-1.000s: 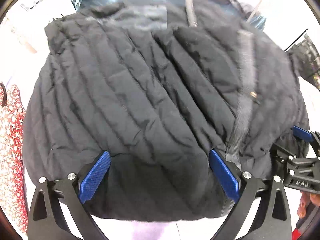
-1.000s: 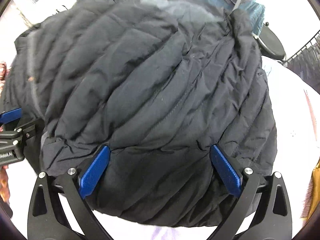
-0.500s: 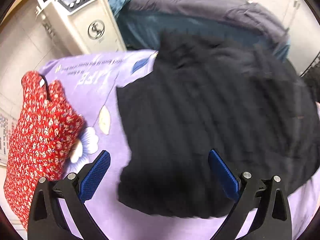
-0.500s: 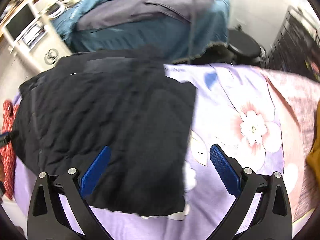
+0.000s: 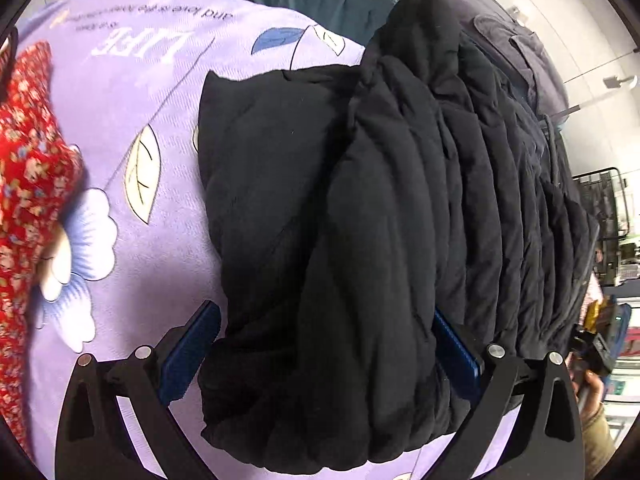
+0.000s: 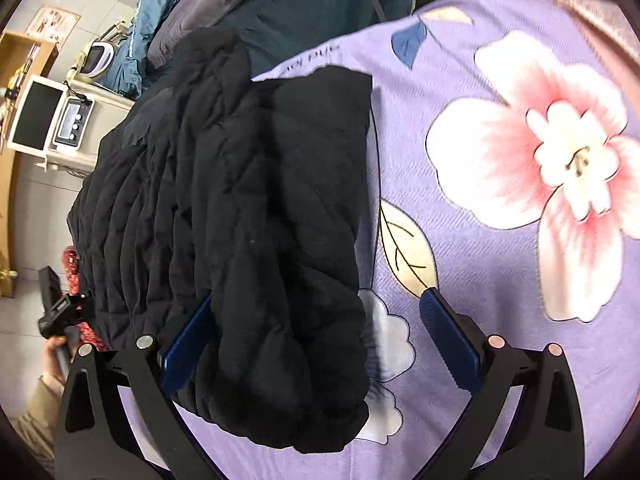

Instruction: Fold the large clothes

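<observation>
My left tongs point(image 5: 320, 354) and right tongs point(image 6: 320, 338) gape wide, gripping nothing — black jacket point(image 5: 360, 220) bunched between them, purple sheet point(image 6: 500, 240) toward three o'clock.

Before me lies a bed spread with a lilac cotton sheet printed with pink flowers and cream leaves point(image 6: 500, 240). A folded black quilted puffer jacket point(image 5: 360, 220) rests directly on it, bunched in ridges. At my left, a red floral-print garment point(image 5: 28, 168) lies on the sheet, apart from the jacket.
</observation>
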Available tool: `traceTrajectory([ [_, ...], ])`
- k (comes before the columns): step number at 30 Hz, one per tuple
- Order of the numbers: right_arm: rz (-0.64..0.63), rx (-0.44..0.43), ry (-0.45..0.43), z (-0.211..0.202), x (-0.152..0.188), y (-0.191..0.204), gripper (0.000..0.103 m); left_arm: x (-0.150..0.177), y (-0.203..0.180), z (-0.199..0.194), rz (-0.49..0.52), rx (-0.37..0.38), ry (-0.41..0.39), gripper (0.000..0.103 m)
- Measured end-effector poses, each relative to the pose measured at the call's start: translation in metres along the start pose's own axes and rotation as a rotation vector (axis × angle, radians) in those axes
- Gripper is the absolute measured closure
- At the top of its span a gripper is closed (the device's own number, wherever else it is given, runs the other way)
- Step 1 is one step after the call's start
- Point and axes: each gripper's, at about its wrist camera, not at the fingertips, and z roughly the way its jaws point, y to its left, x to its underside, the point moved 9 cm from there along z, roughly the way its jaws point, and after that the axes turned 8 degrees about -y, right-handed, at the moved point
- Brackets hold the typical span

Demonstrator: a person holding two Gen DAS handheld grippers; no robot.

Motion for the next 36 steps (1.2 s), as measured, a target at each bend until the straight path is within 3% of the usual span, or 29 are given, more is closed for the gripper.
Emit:
traceTrajectory([
  [3,0.041,-0.037,0.005,0.005,0.003,-0.006,0.005,0.009,0.002,0.003,-0.012,0.019,0.001,0.005],
  [10,0.032,-0.130,0.018,0.009,0.003,0.003,0.005,0.018,0.015,0.013,-0.106,0.142,0.038,0.004],
  [16,-0.003,-0.141,0.044,0.019,-0.001,0.014,0.005,0.009,0.012,0.024,-0.066,0.154,0.065,0.004],
  [20,0.029,-0.206,0.047,0.027,-0.013,0.032,0.009,-0.003,0.007,0.027,-0.052,0.169,0.075,0.005],
  [24,0.014,-0.169,0.040,0.041,-0.015,0.037,0.009,-0.019,-0.007,0.034,-0.071,0.167,0.051,0.005],
  [26,0.019,-0.145,0.023,0.040,-0.013,0.036,0.016,-0.024,-0.014,0.036,-0.079,0.157,0.031,0.005],
  [28,0.002,-0.106,0.004,0.032,-0.006,0.028,0.035,-0.023,-0.019,0.034,-0.081,0.156,0.009,0.010],
  [31,0.052,-0.138,-0.017,0.021,-0.001,0.031,0.060,-0.021,-0.024,0.026,-0.100,0.158,-0.019,0.018],
  [36,0.042,-0.142,-0.070,-0.006,0.010,0.053,0.080,-0.020,-0.042,0.005,-0.044,0.159,-0.058,0.054],
])
